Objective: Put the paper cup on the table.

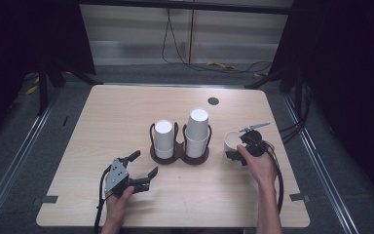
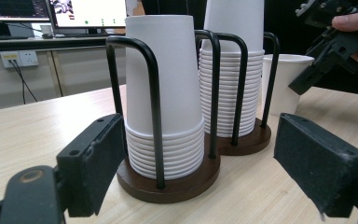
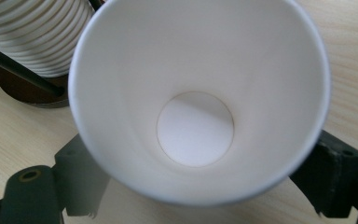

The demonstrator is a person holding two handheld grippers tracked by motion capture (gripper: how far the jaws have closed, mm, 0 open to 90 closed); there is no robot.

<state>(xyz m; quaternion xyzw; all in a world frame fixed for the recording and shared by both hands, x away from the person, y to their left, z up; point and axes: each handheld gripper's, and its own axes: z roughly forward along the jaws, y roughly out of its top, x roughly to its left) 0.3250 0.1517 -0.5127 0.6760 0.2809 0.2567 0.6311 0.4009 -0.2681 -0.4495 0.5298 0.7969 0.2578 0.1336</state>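
A dark wooden cup holder with black wire hoops stands mid-table and carries two stacks of upside-down white paper cups: a shorter stack on the left and a taller stack on the right. Just right of the holder is a single upright paper cup with my right gripper shut on it. In the right gripper view I look down into this cup, a jaw on each side of its wall. My left gripper rests open near the front left, empty, facing the holder.
A small dark round hole sits in the table's far right part. Cables lie on the floor beyond the table. Grey tape marks flank the front corners. Monitors stand in the background of the left gripper view.
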